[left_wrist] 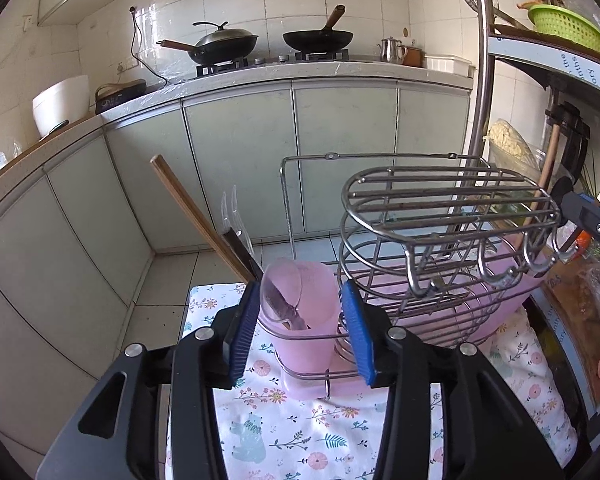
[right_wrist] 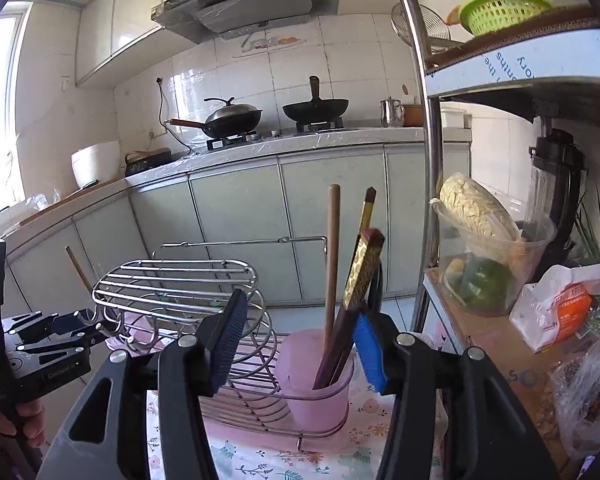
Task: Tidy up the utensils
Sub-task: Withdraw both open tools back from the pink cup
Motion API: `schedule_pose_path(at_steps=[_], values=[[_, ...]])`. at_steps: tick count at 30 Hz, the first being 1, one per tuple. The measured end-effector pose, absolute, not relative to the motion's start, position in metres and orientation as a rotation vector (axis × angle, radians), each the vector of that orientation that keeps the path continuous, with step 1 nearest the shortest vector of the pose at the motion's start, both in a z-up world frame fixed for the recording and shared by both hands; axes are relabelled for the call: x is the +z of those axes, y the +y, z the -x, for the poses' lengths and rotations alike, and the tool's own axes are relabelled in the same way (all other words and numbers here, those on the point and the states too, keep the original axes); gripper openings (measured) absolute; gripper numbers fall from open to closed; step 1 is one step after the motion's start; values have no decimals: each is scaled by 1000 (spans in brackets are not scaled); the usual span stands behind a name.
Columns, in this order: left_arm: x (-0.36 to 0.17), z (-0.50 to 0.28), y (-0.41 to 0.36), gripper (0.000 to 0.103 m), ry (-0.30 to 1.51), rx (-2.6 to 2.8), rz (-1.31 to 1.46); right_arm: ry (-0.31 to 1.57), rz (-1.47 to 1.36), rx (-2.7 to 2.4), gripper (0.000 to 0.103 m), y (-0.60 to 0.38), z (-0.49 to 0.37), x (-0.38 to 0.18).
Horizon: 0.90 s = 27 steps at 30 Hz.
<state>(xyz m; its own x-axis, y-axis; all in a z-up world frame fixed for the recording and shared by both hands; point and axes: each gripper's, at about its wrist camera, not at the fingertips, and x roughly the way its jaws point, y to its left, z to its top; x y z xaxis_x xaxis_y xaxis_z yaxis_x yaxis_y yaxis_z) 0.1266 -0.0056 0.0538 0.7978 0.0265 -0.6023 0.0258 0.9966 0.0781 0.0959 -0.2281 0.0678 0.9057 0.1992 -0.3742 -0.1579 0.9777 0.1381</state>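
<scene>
The left tool (left_wrist: 300, 332) stands apart, straddling the left pink cup (left_wrist: 304, 320) without pressing it; the wooden chopsticks (left_wrist: 196, 216) inside lean up and away to the left. The right tool (right_wrist: 296, 344) is also apart (nothing clamped), with the right pink cup (right_wrist: 320, 384) just ahead. Its dark chopsticks (right_wrist: 356, 296) stand nearly upright against the right pad, so the right hand is nearer.

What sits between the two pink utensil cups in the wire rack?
In the right wrist view, only the rack's curved wire dividers lie between the near pink cup and the far one; no utensil shows there.
</scene>
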Motion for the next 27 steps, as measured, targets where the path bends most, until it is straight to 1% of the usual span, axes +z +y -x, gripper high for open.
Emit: schedule_pose_path(at_steps=[14, 27], values=[[64, -107, -7, 43, 625, -13, -117, 431, -93, 163, 51, -229, -81, 64], [72, -73, -2, 43, 582, -56, -46, 461, -163, 142, 51, -252, -58, 56]])
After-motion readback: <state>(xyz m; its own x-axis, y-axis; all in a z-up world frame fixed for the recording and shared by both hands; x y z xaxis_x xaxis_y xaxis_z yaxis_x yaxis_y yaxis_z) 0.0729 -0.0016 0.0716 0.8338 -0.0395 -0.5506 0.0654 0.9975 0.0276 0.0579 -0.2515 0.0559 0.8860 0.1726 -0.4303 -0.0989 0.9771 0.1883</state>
